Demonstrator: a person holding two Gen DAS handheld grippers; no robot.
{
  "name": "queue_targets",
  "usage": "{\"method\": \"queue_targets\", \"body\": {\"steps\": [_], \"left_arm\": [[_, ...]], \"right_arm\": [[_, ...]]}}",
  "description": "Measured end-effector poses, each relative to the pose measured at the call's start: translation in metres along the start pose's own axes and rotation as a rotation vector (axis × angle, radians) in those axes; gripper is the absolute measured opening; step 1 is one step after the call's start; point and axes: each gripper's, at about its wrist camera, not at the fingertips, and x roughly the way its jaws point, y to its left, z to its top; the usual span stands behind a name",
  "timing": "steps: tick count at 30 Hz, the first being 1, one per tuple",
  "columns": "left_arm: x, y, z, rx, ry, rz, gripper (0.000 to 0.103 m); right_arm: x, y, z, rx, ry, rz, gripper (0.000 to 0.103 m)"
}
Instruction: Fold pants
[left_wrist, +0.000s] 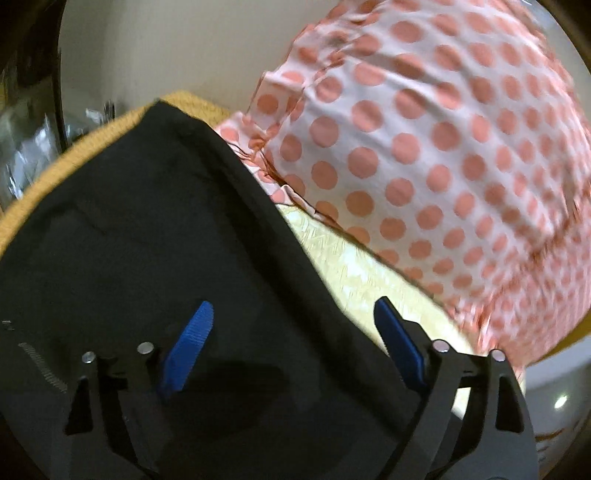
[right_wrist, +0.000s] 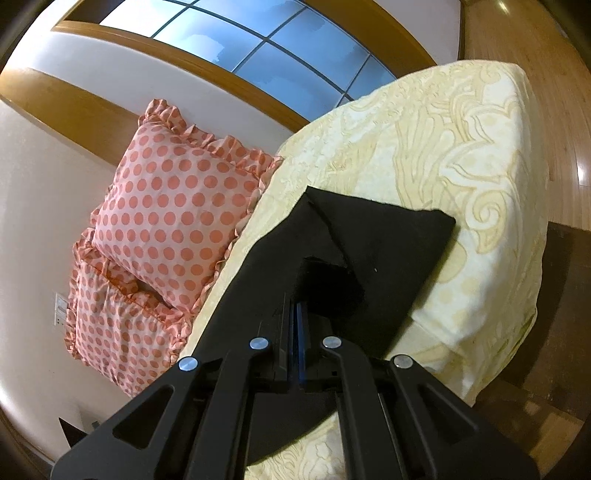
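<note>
The black pants (left_wrist: 155, 236) lie on the cream patterned bedspread (left_wrist: 351, 269). In the left wrist view my left gripper (left_wrist: 291, 332) is open, its blue fingertips (left_wrist: 192, 339) spread wide just above the black cloth, holding nothing. In the right wrist view my right gripper (right_wrist: 295, 317) is shut on a bunched edge of the pants (right_wrist: 388, 236), lifting the cloth off the bedspread (right_wrist: 461, 147). The far part of the pants lies flat with a squared corner.
Two pink polka-dot frilled pillows (right_wrist: 173, 214) lean against the wall to the left of the bed; one fills the upper right of the left wrist view (left_wrist: 424, 140). A window (right_wrist: 258, 40) is above. Wooden floor (right_wrist: 554, 92) lies past the bed's right edge.
</note>
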Motion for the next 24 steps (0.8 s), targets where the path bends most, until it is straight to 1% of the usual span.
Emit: {"method": "queue_targets", "body": {"steps": [1, 3, 4, 6, 7, 8, 9, 10, 12, 14, 16, 19, 20, 22, 24], "left_arm": [[0.009, -0.003, 0.006, -0.007, 0.009, 0.010, 0.080], [0.026, -0.007, 0.017, -0.006, 0.017, 0.050, 0.078], [0.031, -0.007, 0.020, -0.012, 0.018, 0.066, 0.073], [0.042, -0.001, 0.025, -0.045, 0.038, 0.082, 0.058], [0.047, 0.005, 0.026, -0.080, 0.058, 0.065, 0.033], [0.049, 0.013, 0.025, -0.112, 0.075, 0.032, 0.018], [0.047, 0.018, 0.024, -0.129, 0.078, 0.021, 0.017], [0.041, 0.024, 0.021, -0.144, 0.069, 0.014, 0.013], [0.024, 0.026, 0.013, -0.123, 0.043, 0.015, 0.012], [-0.009, 0.027, -0.001, -0.084, -0.010, 0.005, 0.011], [-0.055, 0.031, -0.023, -0.056, -0.077, -0.035, 0.011], [-0.115, 0.038, -0.062, -0.032, -0.168, -0.068, 0.011], [-0.142, 0.046, -0.085, -0.029, -0.211, -0.077, 0.012], [-0.174, 0.062, -0.124, -0.036, -0.262, -0.065, 0.012], [-0.193, 0.081, -0.161, -0.056, -0.287, -0.031, 0.012]], "right_arm": [[0.001, 0.000, 0.001, 0.001, 0.001, -0.003, 0.001], [0.004, 0.000, 0.002, 0.000, 0.004, -0.009, 0.001], [0.006, 0.000, 0.003, -0.001, 0.007, -0.013, 0.001], [0.007, 0.002, 0.004, -0.008, 0.007, -0.017, 0.001], [0.008, 0.003, 0.005, -0.016, 0.007, -0.018, 0.001], [0.008, 0.004, 0.006, -0.023, 0.008, -0.018, 0.001], [0.009, 0.005, 0.006, -0.028, 0.009, -0.019, 0.001], [0.009, 0.006, 0.007, -0.035, 0.010, -0.020, 0.001], [0.010, 0.007, 0.009, -0.045, 0.009, -0.023, 0.001], [0.009, 0.007, 0.012, -0.052, 0.000, -0.026, 0.001], [0.008, 0.006, 0.016, -0.051, -0.008, -0.026, 0.001], [0.004, 0.005, 0.021, -0.057, -0.022, -0.034, 0.001], [0.003, 0.004, 0.022, -0.059, -0.026, -0.038, 0.001], [0.002, 0.001, 0.025, -0.057, -0.028, -0.046, 0.001], [0.003, -0.002, 0.027, -0.053, -0.026, -0.060, 0.001]]}}
